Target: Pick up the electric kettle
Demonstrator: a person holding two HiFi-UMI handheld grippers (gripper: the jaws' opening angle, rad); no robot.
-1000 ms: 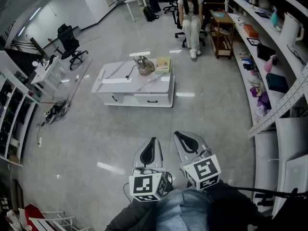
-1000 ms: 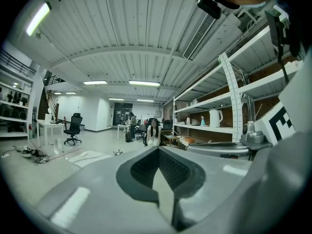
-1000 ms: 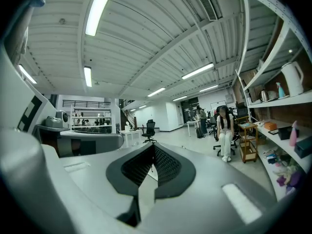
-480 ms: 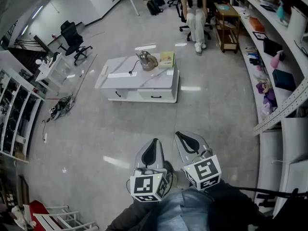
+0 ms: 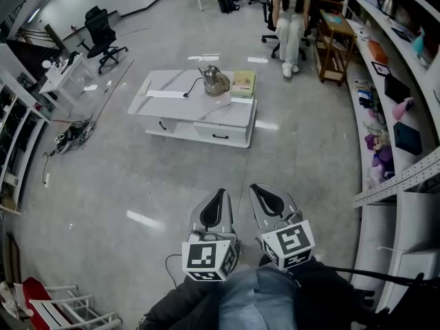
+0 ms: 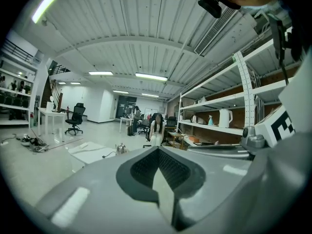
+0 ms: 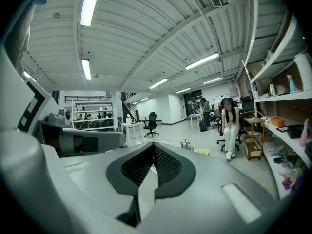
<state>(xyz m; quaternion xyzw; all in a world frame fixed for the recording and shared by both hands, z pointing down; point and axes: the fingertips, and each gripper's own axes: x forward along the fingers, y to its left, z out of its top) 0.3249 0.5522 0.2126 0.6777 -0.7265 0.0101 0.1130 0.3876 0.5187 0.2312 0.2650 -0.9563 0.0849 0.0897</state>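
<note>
Electric kettle point(image 5: 215, 81) stands on the low white table point(image 5: 206, 112), well apart from the left gripper point(image 5: 214, 212) and right gripper point(image 5: 269, 205), both carried at the body with jaws clenched on nothing, evidently pending approach.

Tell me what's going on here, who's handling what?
Someone holds a left gripper and a right gripper low in front of them, both empty with jaws together. The kettle sits on a low white table well across the room, beside a book, its cord trailing over the tabletop. It has not been picked up yet. A seated person is beyond the table.
</note>
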